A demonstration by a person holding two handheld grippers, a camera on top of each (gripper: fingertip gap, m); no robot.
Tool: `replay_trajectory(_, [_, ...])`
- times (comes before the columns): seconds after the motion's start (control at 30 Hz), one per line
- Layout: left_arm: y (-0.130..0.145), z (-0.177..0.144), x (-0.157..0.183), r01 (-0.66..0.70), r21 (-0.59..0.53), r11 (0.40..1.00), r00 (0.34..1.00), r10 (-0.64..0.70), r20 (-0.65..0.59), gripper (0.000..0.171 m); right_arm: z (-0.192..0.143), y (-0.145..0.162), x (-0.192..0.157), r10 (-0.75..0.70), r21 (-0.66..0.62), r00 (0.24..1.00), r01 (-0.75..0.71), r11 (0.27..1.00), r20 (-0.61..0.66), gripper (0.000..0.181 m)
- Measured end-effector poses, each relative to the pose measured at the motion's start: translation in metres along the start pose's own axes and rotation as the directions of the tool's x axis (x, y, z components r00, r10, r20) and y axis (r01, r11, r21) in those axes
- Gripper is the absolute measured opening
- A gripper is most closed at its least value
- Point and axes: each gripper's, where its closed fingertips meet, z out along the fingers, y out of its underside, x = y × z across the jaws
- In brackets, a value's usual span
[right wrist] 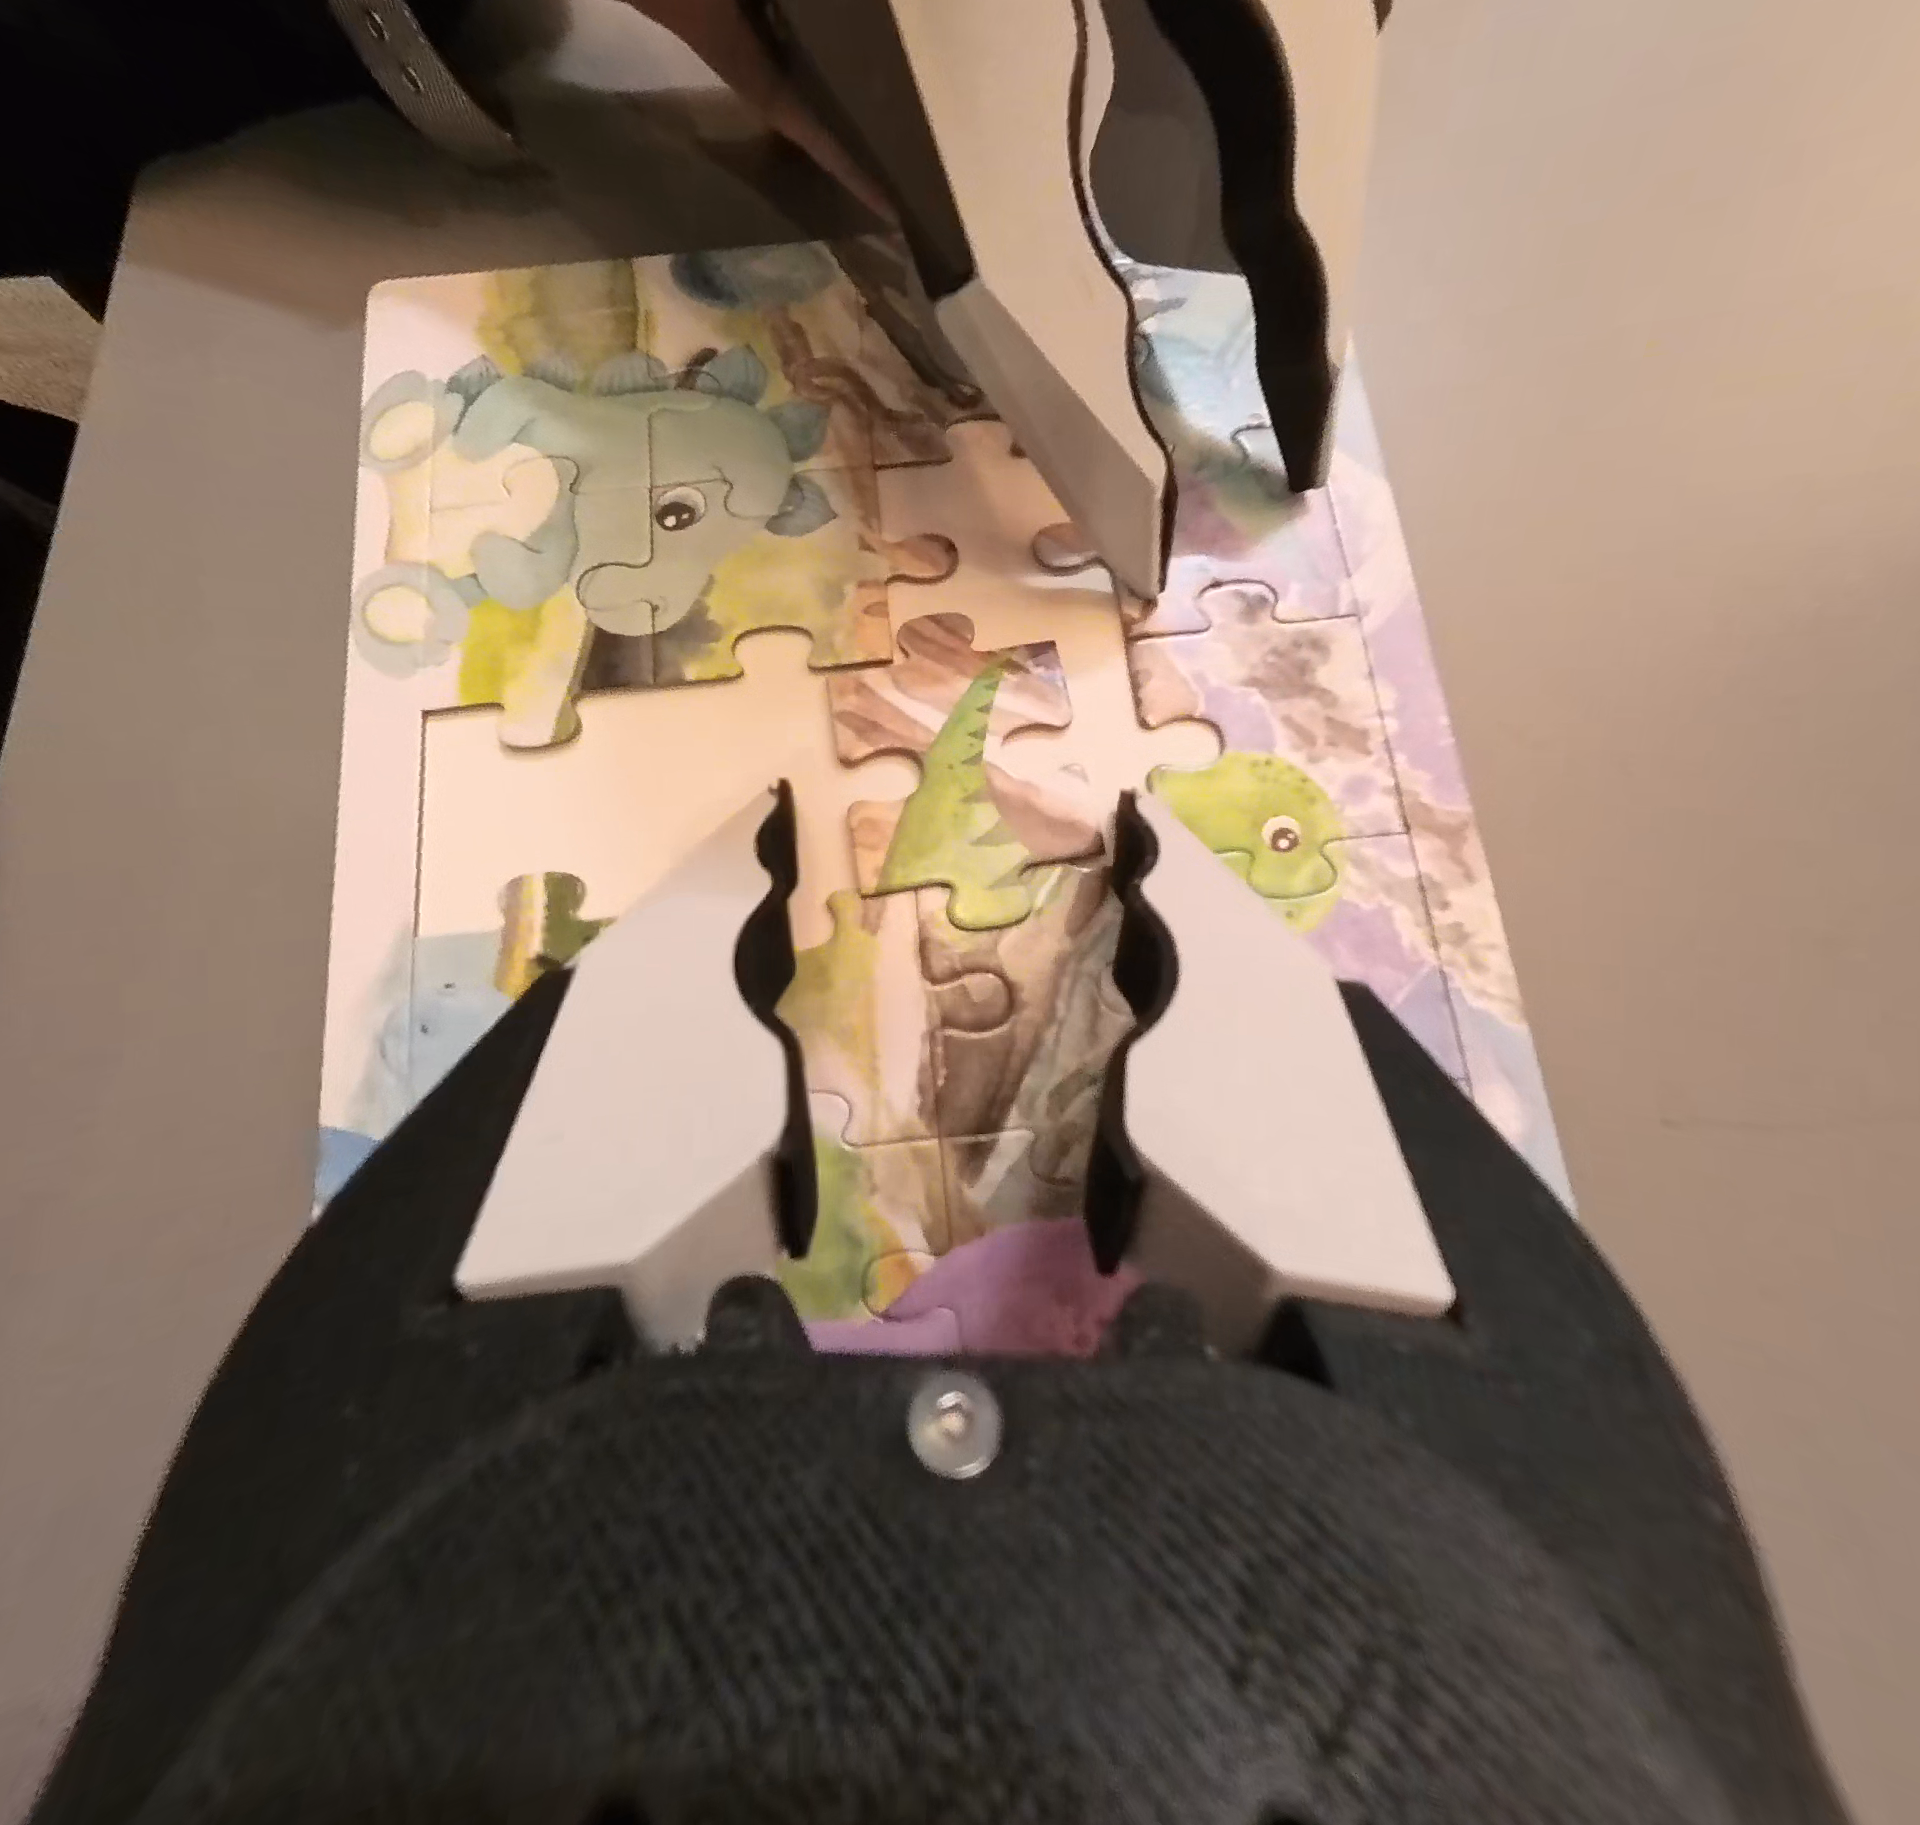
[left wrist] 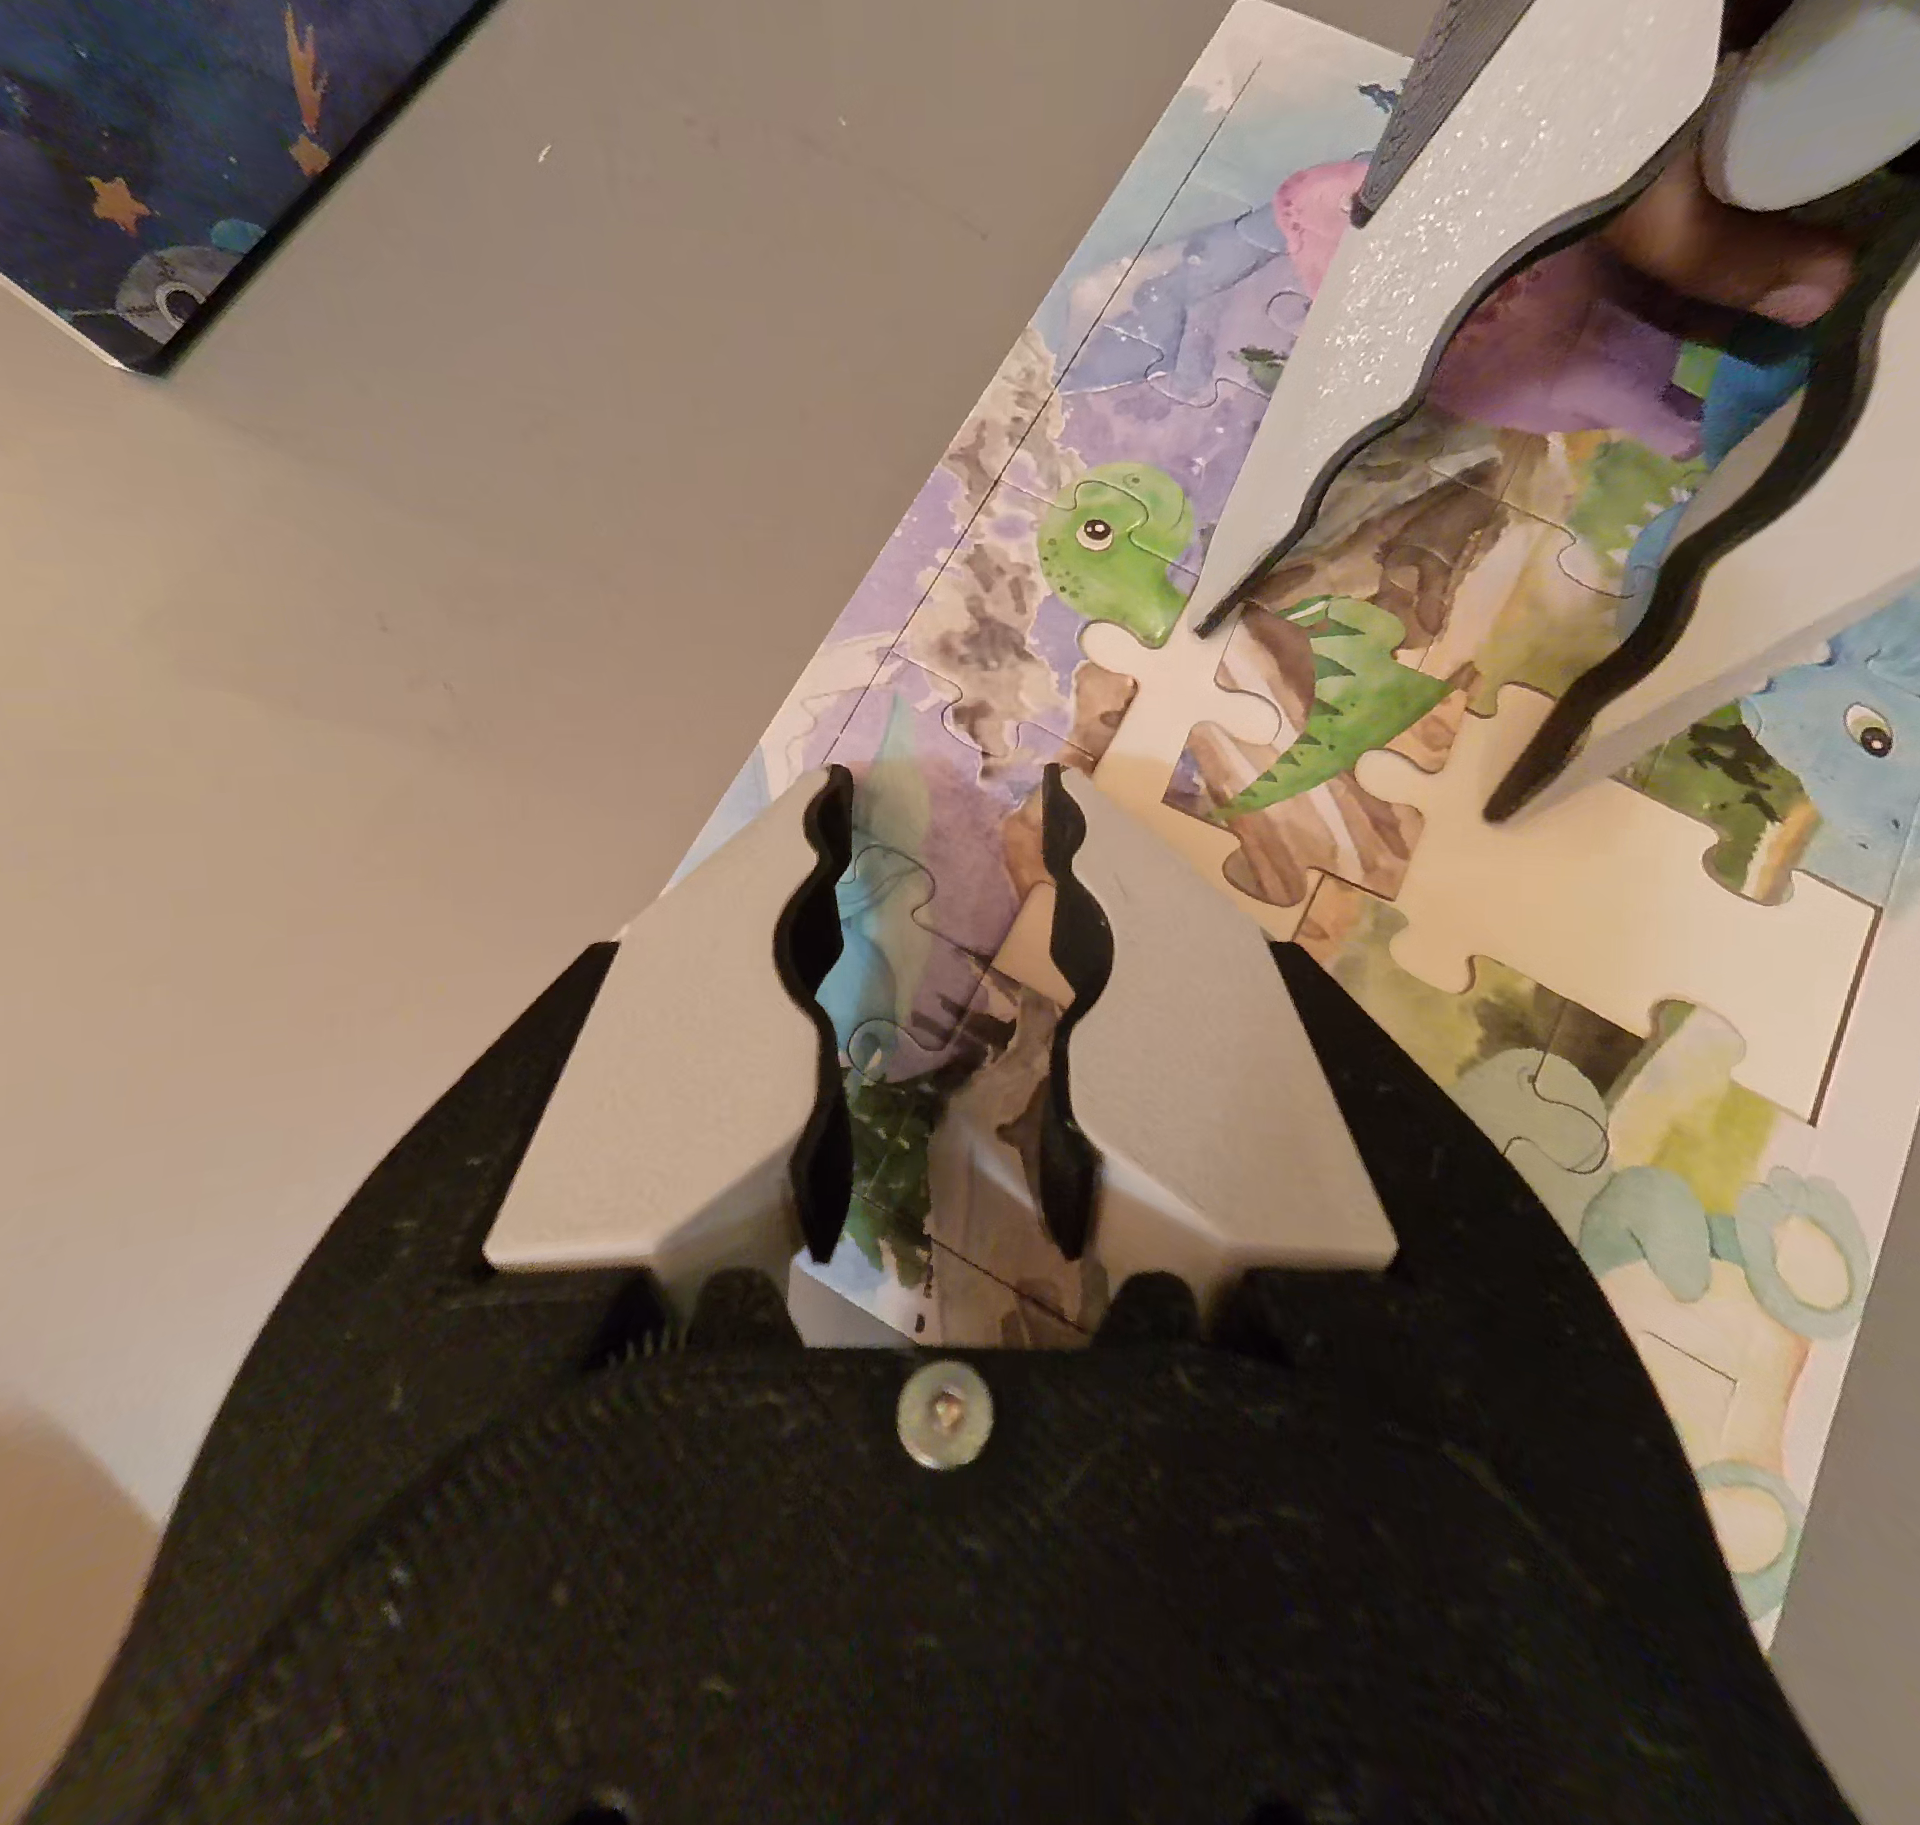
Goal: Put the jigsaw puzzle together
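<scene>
This is looking like a room in a home or a play corner, though it is not certain. A plain pale table (left wrist: 468,632) is carrying a children's dinosaur jigsaw puzzle (right wrist: 644,528), and a dark blue picture board with stars (left wrist: 187,92) is lying near it.

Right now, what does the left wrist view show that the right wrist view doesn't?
Only the left wrist view shows the dark blue picture board lying apart on the table, and the blue dinosaur's head in the puzzle. Only the right wrist view shows the pale teal dinosaur's face and a sleeve. Both show the puzzle tray, the loose green tail piece in its bare middle, the green dinosaur head, and both grippers, jaws open, holding nothing.
</scene>
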Motion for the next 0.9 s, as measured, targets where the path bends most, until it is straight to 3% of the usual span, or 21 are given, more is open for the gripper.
replay_trajectory(0.1, [0.0, 0.0, 0.0, -0.001, 0.0, 1.0, 1.0, 0.001, -0.001, 0.036, -0.003, 0.002, 0.001, -0.004, 0.0, 1.0, 0.004, 1.0, 0.001, 0.046])
replay_trajectory(0.6, [0.0, 0.0, 0.0, -0.001, 0.0, 1.0, 1.0, 0.001, -0.002, 0.036, -0.03, -0.008, -0.004, 0.034, 0.049, 0.999, -0.035, 0.998, 0.028, 0.045])
replay_trajectory(0.8, [0.0, 0.0, 0.0, 0.002, 0.001, 1.0, 1.0, -0.002, -0.003, 0.036, -0.009, 0.005, -0.023, -0.009, -0.077, 0.999, 0.012, 0.997, 0.046, 0.045])
replay_trajectory(0.9, [0.001, 0.0, 0.0, 0.004, 0.001, 1.0, 1.0, -0.004, -0.004, 0.036, -0.006, 0.004, -0.028, -0.023, -0.083, 0.999, 0.027, 0.996, 0.047, 0.045])
